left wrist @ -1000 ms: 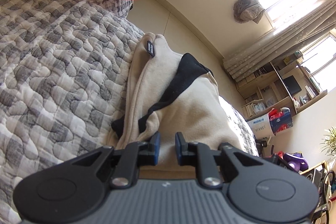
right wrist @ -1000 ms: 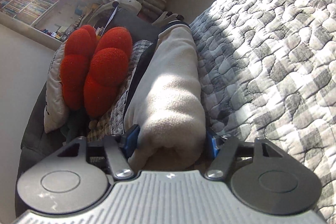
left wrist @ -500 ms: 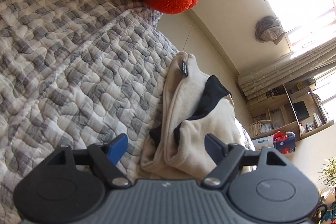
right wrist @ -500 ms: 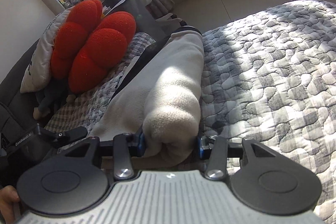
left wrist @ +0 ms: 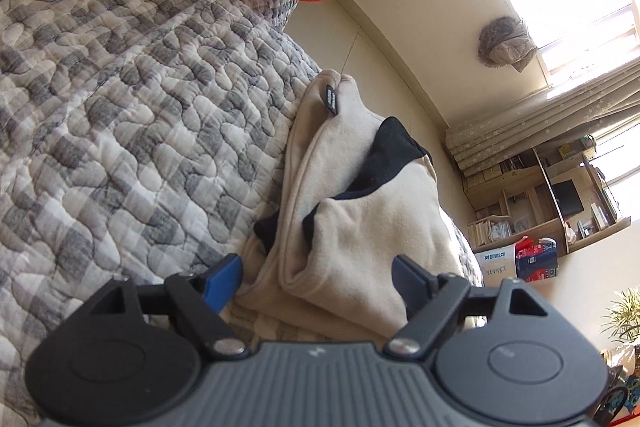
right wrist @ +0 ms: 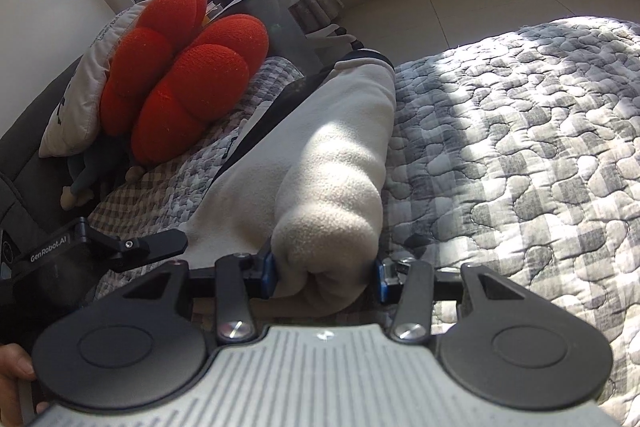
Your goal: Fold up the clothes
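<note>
Fleece garment (right wrist: 332,163) lies folded on the bed (right wrist: 520,147): right gripper (right wrist: 325,273) fingers clamp its bunched end, left gripper (left wrist: 316,277) fingers have just spread apart, straddling the other end untouched. Release should wait until layers lie square.

L jaws wide, R jaws clamped on cloth

Left black two-finger gripper w/ blue pads (left wrist: 318,281): jaws opened within the last sec, now spread wide either side of the folded cream fleece garment w/ black trim (left wrist: 360,227), pads not pressing it. Right black two-finger gripper w/ blue pads (right wrist: 325,277): jaws closed in a bit, both pads squeezing the garment's rolled end. Part of a hand (right wrist: 14,379) shows at its rear-left.
</note>
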Motion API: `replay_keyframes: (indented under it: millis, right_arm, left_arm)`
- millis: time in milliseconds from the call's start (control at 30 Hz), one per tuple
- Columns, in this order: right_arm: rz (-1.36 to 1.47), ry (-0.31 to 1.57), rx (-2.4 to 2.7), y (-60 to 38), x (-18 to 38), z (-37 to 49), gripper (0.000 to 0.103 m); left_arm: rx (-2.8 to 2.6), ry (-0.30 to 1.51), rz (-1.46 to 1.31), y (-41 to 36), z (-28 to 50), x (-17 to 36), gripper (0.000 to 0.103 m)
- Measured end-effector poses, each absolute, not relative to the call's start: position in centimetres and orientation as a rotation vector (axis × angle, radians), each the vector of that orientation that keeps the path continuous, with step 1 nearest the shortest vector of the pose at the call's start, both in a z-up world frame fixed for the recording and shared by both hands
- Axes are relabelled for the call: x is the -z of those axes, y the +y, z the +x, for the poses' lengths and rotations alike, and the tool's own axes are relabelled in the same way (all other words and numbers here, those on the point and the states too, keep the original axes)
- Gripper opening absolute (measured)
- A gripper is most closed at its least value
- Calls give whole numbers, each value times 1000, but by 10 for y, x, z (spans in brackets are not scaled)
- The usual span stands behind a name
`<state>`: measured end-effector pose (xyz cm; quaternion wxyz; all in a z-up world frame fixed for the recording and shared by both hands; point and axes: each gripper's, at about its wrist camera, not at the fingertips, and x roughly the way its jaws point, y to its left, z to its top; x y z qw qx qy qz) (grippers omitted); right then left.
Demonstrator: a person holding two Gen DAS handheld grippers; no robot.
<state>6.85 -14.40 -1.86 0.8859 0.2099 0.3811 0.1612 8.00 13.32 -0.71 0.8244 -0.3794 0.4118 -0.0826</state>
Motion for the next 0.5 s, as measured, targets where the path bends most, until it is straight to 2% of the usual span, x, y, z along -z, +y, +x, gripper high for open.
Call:
replay_keyframes:
  millis: [67,133,167,233,333,500]
  right_arm:
    - [414,787,-333,-141,17,67,47]
    - [376,775,-330,-137,15,65,47]
    - [343,762,-330,-133,12,64,47]
    - [240,717,-331,-121,2,58,46]
    - [121,642,-327,-110,-18,45,46]
    - [21,516,-331,-123,-60,5,45]
  left_arm:
    - [157,873,-783,132,80,8,72]
    - [130,871,-738,129,79,8,39]
    - [121,869,-742,130,78,9,37]
    - [116,860,-763,130,74,4,25]
    - [126,835,-789,125,63,-13,19]
    - [210,758,-738,103,19,-62,18]
